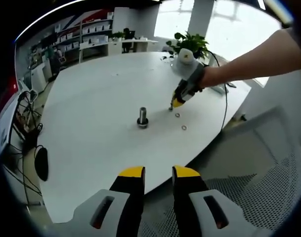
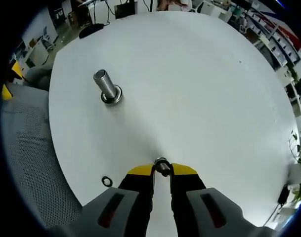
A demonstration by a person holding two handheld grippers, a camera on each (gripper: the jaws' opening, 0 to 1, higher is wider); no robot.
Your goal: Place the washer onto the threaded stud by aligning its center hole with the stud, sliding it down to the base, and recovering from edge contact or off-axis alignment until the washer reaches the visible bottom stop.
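A threaded steel stud [image 1: 142, 117] stands upright on its round base near the middle of the white table [image 1: 91, 148]. My left gripper [image 1: 158, 170] hovers open off the table's near edge, with nothing between its jaws. A person's hand holds my right gripper [image 1: 172, 104] tip-down just right of the stud. In the right gripper view, that gripper [image 2: 161, 170] is shut on a small metal washer [image 2: 161, 166] above the table, and the stud [image 2: 108, 88] lies up and to the left. Two loose washers [image 1: 177, 115] [image 1: 184, 128] lie on the table near the right gripper's tip.
A grey mesh chair [image 1: 259, 168] sits off the table's near right edge. At the far edge stand a potted plant [image 1: 189, 45] and a black cable [image 1: 224, 98]. A dark oval object [image 1: 41, 163] lies by the left edge. One loose washer [image 2: 107, 181] lies left of my right jaws.
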